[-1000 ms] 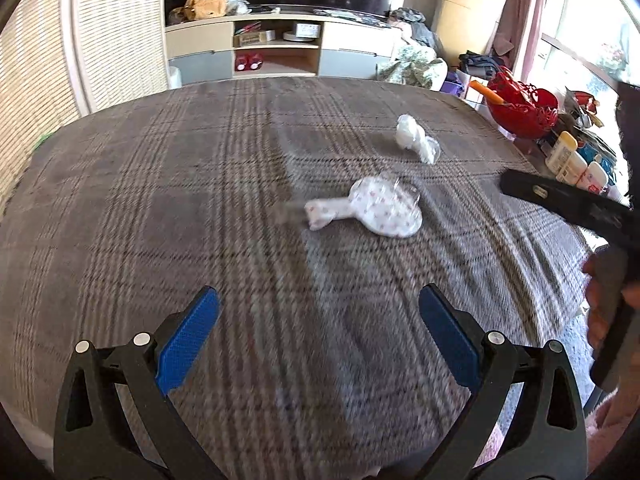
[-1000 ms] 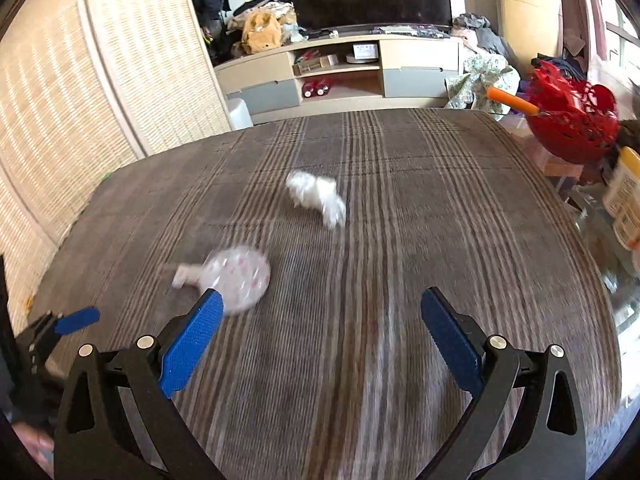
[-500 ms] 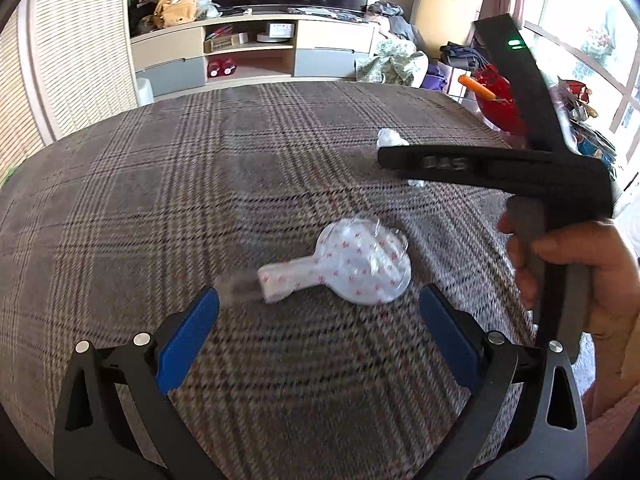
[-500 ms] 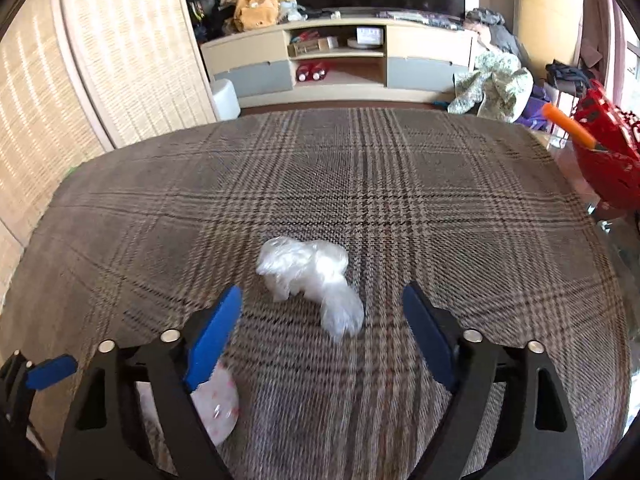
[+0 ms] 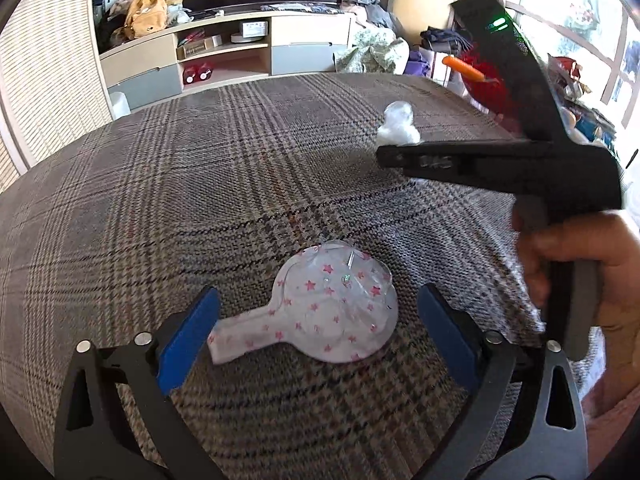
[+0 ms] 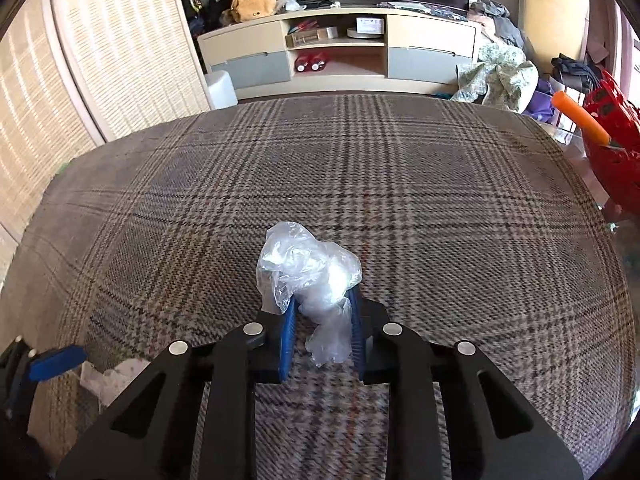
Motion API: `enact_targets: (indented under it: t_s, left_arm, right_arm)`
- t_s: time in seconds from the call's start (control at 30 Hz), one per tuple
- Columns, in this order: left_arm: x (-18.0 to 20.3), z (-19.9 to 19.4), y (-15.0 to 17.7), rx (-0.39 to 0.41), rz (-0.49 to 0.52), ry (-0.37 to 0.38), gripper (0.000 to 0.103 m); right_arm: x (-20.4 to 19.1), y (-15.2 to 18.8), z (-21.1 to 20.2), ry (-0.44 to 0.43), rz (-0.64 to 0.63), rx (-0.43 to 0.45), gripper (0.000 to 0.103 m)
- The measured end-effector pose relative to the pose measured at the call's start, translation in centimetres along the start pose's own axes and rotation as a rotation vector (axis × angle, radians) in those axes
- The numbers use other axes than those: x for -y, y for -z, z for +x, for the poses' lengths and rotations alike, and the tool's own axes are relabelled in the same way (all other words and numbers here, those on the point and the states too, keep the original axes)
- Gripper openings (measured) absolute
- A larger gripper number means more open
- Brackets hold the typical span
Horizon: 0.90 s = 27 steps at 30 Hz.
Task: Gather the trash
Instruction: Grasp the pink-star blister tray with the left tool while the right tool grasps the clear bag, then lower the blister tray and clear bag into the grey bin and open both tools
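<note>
A star-printed wrapper (image 5: pixel 320 320) lies flat on the plaid counter (image 5: pixel 200 200), its narrow tail pointing left, between the left tool's (image 5: pixel 316 344) spread, slowly closing jaws. The right tool (image 6: pixel 322 328) is closing on a crumpled clear plastic bag (image 6: pixel 308 272) farther along the counter.

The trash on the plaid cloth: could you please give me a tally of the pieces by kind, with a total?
Crumpled clear plastic wrap: 1, between the closing pads of the right gripper.
Flat star-printed wrapper: 1, lying on the cloth between the jaws of the left gripper, not touched.
Total: 2
</note>
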<state>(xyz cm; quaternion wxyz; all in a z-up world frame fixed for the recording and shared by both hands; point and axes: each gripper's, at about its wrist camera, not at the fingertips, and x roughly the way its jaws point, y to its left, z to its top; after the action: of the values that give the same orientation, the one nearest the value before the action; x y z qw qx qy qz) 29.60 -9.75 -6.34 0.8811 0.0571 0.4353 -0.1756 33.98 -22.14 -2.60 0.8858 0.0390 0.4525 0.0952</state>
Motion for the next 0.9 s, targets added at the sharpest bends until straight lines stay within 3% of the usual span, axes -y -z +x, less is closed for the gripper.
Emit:
enact_targets:
  t_s: [0.13, 0.3, 0.5, 0.9]
  left_arm:
    - [0.0, 0.8, -0.2, -0.019, 0.011, 0.003, 0.082]
    - [0.1, 1.0, -0.5, -0.009, 0.031, -0.019, 0.058]
    - [1.0, 0.3, 0.2, -0.004, 0.081, -0.02, 0.057]
    - [0.7, -5.4, 2.9, 0.031, 0.034, -0.029, 0.057]
  right_arm:
    - [0.6, 0.3, -0.8, -0.017, 0.007, 0.008, 0.024]
    - [0.9, 0.8, -1.6, -0.039, 0.013, 0.016, 0.024]
    - [0.7, 1.5, -3.7, -0.06, 0.003, 0.04, 0.024]
    - [-2.0, 5.1, -9.5, -0.069, -0.06, 0.094, 0.024]
